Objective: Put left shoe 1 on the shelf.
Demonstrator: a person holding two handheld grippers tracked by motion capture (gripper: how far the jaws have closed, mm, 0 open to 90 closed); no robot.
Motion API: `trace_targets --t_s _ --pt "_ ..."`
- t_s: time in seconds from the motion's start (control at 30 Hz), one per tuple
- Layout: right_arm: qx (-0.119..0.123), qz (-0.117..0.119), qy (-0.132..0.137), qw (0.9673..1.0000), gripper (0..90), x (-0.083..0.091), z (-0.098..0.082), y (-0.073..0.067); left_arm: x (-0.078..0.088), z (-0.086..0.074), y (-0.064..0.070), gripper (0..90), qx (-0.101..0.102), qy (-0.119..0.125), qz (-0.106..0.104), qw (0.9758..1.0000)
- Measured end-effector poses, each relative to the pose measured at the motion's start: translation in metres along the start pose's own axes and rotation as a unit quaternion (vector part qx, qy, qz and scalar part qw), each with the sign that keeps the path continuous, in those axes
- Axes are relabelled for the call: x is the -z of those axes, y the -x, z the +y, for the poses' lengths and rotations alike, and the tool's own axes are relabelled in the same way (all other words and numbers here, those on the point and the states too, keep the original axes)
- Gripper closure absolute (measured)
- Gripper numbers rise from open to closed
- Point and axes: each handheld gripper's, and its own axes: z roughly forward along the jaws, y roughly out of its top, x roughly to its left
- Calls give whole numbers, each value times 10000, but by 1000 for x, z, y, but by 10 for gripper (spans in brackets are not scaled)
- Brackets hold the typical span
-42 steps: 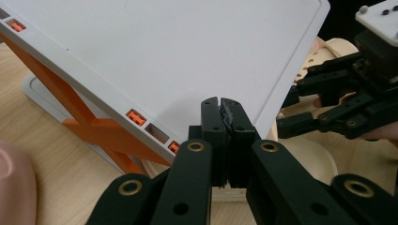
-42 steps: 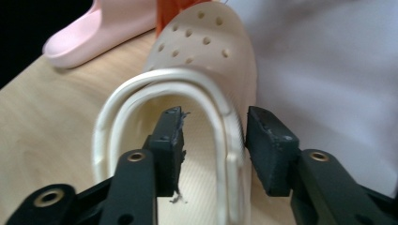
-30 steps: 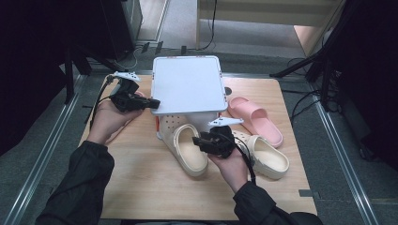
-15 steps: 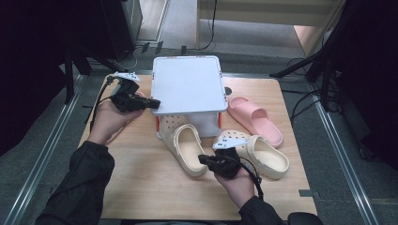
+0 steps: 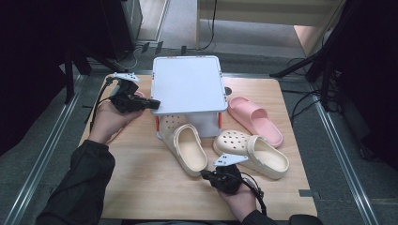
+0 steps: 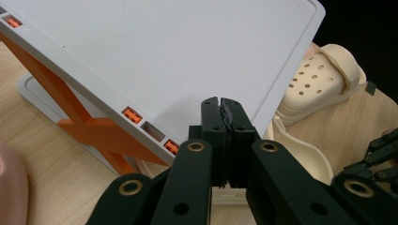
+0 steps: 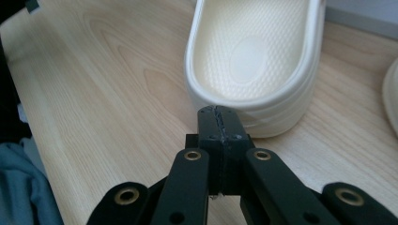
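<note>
- The cream clog (image 5: 187, 148) is seen lying on the wooden surface (image 5: 141, 187), its toe tucked under the white rack (image 5: 187, 84), heel toward the person
- The right tool (image 5: 209, 174) is held just behind that heel, jaws pressed together on nothing
- The left tool (image 5: 151, 103) is held at the rack's edge, jaws likewise together and empty
- The second cream clog (image 5: 253, 151) and the pink slide (image 5: 256, 120) remain beside the rack; most of the placing is judged left

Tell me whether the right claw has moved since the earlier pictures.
Yes. The right claw has pulled back toward the table's near edge, off the cream clog it sat over, and now stands shut behind its heel.
</note>
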Motion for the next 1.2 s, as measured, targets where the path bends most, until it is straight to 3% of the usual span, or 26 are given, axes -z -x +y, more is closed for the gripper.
trace_targets --t_s 0.6,1.2 --pt "197 -91 -30 9998 900 -10 5 -4 0 -1 -1 893 18 21 -32 10000" --pt "303 81 158 9994 900 -24 29 -11 0 -1 -2 892 76 34 -80 9999"
